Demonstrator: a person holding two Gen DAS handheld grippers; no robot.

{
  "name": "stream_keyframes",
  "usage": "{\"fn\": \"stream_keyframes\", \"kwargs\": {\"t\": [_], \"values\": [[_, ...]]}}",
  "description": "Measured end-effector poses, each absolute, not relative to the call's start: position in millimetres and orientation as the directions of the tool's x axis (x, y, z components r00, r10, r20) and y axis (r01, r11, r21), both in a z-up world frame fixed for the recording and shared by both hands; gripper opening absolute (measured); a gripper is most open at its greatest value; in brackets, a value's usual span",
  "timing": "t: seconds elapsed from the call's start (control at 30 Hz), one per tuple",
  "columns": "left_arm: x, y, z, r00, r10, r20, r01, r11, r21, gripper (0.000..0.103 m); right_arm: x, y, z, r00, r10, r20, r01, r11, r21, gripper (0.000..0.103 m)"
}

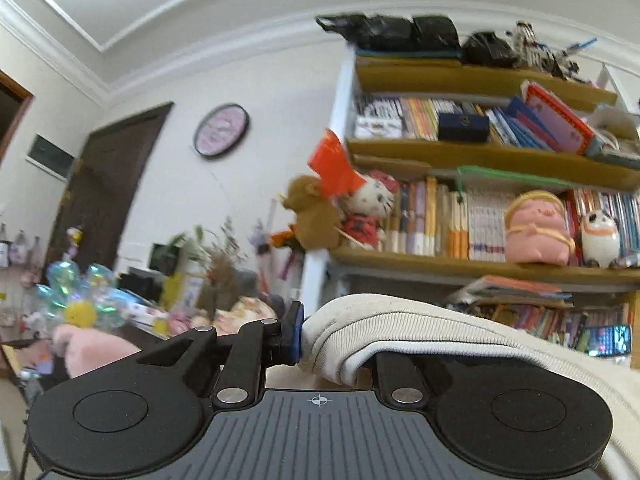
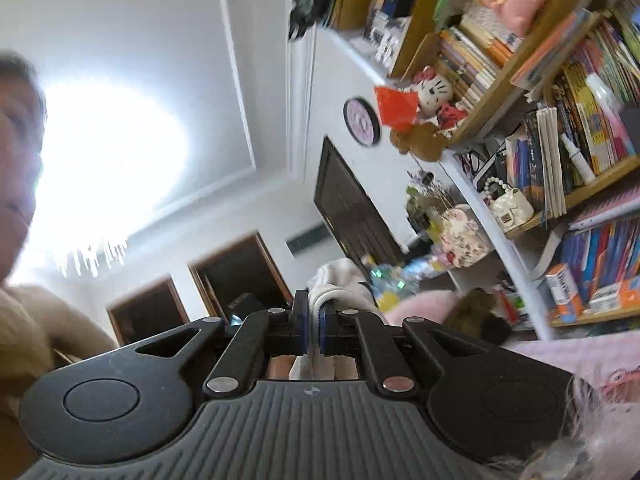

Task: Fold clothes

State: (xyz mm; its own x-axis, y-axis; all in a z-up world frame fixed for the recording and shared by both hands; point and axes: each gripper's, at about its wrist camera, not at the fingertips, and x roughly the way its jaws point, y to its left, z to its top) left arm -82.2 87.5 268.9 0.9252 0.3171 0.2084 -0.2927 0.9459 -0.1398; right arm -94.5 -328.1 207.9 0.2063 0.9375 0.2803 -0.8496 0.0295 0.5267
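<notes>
A cream ribbed garment (image 1: 400, 332) is bunched between the jaws of my left gripper (image 1: 320, 338) and drapes over the right finger, hiding it. The left finger's blue pad (image 1: 295, 332) presses against the cloth, so this gripper is shut on the garment, raised and pointing slightly upward at a bookshelf. In the right wrist view my right gripper (image 2: 316, 320) is shut on a thin white hem of the same garment (image 2: 326, 300), which loops above the pads. More of the cloth hangs below between the fingers.
A tall bookshelf (image 1: 480, 152) packed with books and plush toys stands ahead. A cluttered desk (image 1: 132, 312) with flowers and a pink fluffy item lies to the left. A person (image 2: 16, 200) in a tan top is at the left edge of the right wrist view.
</notes>
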Motion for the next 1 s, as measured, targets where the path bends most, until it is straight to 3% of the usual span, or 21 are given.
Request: {"fn": "stream_keyframes", "kwargs": {"t": [0.13,0.3,0.43,0.5,0.57,0.7,0.87,1.0], "values": [[-7.1,84.7,233.0,0.972,0.235,-0.007,-0.235,0.967,-0.1,0.014,-72.8,-334.5,179.1,0.325,0.918,0.227,-0.749,0.104,0.654,0.005],[105.2,68.8,135.6,0.895,0.148,-0.422,-0.174,0.984,-0.025,0.014,-25.4,-328.9,109.0,0.554,0.828,-0.082,-0.487,0.403,0.775,0.005],[153.2,50.3,60.3,0.752,0.127,-0.647,-0.092,0.992,0.087,0.022,4.0,-317.8,52.6,0.623,0.698,-0.352,-0.289,0.624,0.726,0.005],[158.6,41.1,37.3,0.71,0.102,-0.696,-0.019,0.992,0.126,0.023,16.2,-311.7,29.1,0.625,0.631,-0.46,-0.207,0.702,0.682,0.005],[158.3,35.4,26.7,0.693,0.072,-0.717,0.061,0.986,0.158,0.031,22.5,-308.3,15.5,0.623,0.59,-0.514,-0.157,0.738,0.657,0.005],[155.3,42.8,29.9,0.708,0.058,-0.704,0.132,0.968,0.213,0.05,42.5,-308.6,5.7,0.638,0.527,-0.562,-0.084,0.772,0.63,0.005],[153.9,72.0,38.4,0.717,0.071,-0.693,0.103,0.973,0.205,0.075,94.3,-305.2,0.1,0.651,0.429,-0.627,-0.029,0.839,0.544,0.005],[145.4,82.4,36.2,0.703,0.09,-0.706,0.117,0.964,0.24,0.082,146.8,-292.4,-14.6,0.629,0.353,-0.693,-0.062,0.911,0.408,0.005]]}}
